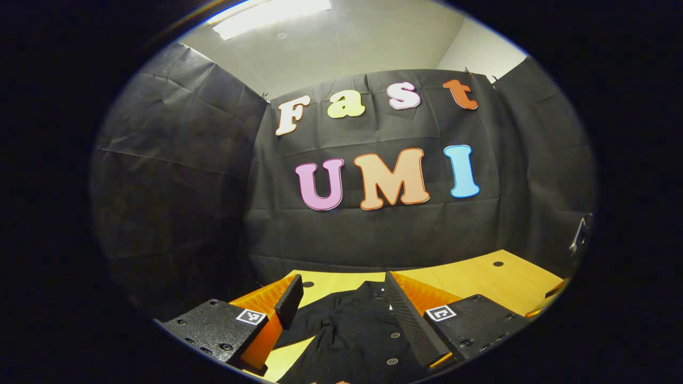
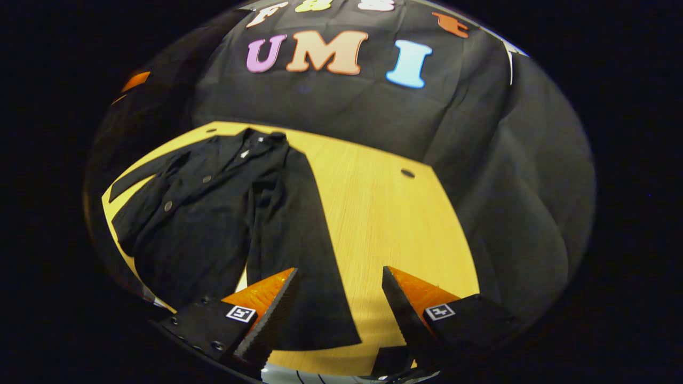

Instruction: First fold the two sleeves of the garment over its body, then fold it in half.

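Black buttoned garment (image 2: 213, 213) rumpled on smooth wooden table (image 2: 384, 213); left gripper (image 1: 344, 309) and right gripper (image 2: 336, 304) both agape.

Lit from above by a ceiling light panel (image 1: 272, 16) at eleven o'clock in the left gripper view. Dim toward every rim, strongly fisheye-bent. Soft glare on the wooden table (image 2: 384, 213); dark garment (image 2: 213, 224) detail lost.

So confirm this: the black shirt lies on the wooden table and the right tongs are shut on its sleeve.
Wrong on one point: in the right gripper view the right tongs are open above the sleeve, gripping nothing. The black shirt does lie on the wooden table.
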Tool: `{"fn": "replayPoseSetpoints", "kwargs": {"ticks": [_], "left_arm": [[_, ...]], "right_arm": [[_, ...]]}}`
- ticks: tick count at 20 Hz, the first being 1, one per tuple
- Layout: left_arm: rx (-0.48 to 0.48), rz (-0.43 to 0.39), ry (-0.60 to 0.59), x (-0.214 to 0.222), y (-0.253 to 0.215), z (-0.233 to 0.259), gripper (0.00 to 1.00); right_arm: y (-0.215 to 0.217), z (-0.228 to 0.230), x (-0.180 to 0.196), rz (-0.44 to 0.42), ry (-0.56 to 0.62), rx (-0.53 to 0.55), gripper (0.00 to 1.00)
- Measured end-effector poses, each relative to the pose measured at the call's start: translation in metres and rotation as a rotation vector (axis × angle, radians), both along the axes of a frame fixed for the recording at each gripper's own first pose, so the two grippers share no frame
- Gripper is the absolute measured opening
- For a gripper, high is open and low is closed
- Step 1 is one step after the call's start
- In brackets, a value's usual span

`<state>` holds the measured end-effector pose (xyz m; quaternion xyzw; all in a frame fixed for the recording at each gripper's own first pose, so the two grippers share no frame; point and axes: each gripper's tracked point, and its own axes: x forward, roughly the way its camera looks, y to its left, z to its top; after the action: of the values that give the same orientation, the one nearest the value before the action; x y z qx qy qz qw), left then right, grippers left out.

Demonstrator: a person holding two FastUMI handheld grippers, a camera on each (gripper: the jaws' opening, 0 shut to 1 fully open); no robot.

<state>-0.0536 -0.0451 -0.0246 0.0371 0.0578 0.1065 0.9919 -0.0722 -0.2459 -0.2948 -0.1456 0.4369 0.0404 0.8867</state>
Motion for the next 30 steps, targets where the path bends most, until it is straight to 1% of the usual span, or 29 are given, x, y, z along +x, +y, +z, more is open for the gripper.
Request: {"fn": "replayPoseSetpoints", "kwargs": {"ticks": [5,9,10,11,13,14,15,16,18,20,21,22,23,27,30], "left_arm": [[0.003,0.011,0.014,-0.001,-0.016,-0.004,0.93],[0.011,0.005,0.015,-0.001,-0.032,-0.003,0.93],[0.013,0.002,0.014,-0.002,-0.034,-0.002,0.98],[0.017,0.001,0.015,-0.002,-0.036,-0.003,0.93],[0.020,0.000,0.012,-0.001,-0.037,-0.001,0.93],[0.018,0.001,0.010,-0.001,-0.036,0.000,0.93],[0.013,0.003,0.008,0.000,-0.035,0.001,0.93],[0.007,0.006,0.002,0.000,-0.034,0.003,0.93],[-0.006,0.006,-0.011,0.003,-0.030,0.006,0.93],[-0.011,-0.002,-0.022,0.005,-0.026,0.005,0.93],[-0.018,-0.009,-0.027,0.006,-0.023,0.003,0.93],[-0.026,-0.019,-0.030,0.009,-0.021,0.001,0.93],[-0.032,-0.029,-0.027,0.011,-0.017,-0.001,0.93],[-0.026,-0.048,-0.040,0.021,0.014,0.003,0.93],[-0.009,-0.059,-0.050,0.029,0.037,0.009,0.93]], "right_arm": [[-0.011,-0.035,-0.027,0.017,0.142,0.007,0.99],[-0.015,-0.054,-0.037,0.004,0.221,0.052,1.00],[-0.015,-0.060,-0.039,0.003,0.239,0.062,1.00],[-0.017,-0.063,-0.044,0.005,0.271,0.070,0.99],[-0.014,-0.064,-0.046,-0.012,0.292,0.116,1.00],[-0.013,-0.065,-0.050,-0.037,0.316,0.137,0.98],[-0.013,-0.064,-0.047,-0.043,0.295,0.145,0.94],[-0.013,-0.068,-0.047,-0.042,0.295,0.149,0.94],[-0.008,-0.070,-0.048,-0.060,0.279,0.183,0.53],[-0.005,-0.070,-0.050,-0.106,0.270,0.186,0.12],[-0.005,-0.068,-0.051,-0.111,0.268,0.172,0.06],[-0.006,-0.075,-0.046,-0.135,0.252,0.161,0.06],[-0.003,-0.067,-0.047,-0.161,0.228,0.159,0.03],[0.012,-0.032,-0.018,-0.262,0.095,0.195,0.03],[0.018,-0.001,0.008,-0.318,-0.001,0.214,0.03]]}}
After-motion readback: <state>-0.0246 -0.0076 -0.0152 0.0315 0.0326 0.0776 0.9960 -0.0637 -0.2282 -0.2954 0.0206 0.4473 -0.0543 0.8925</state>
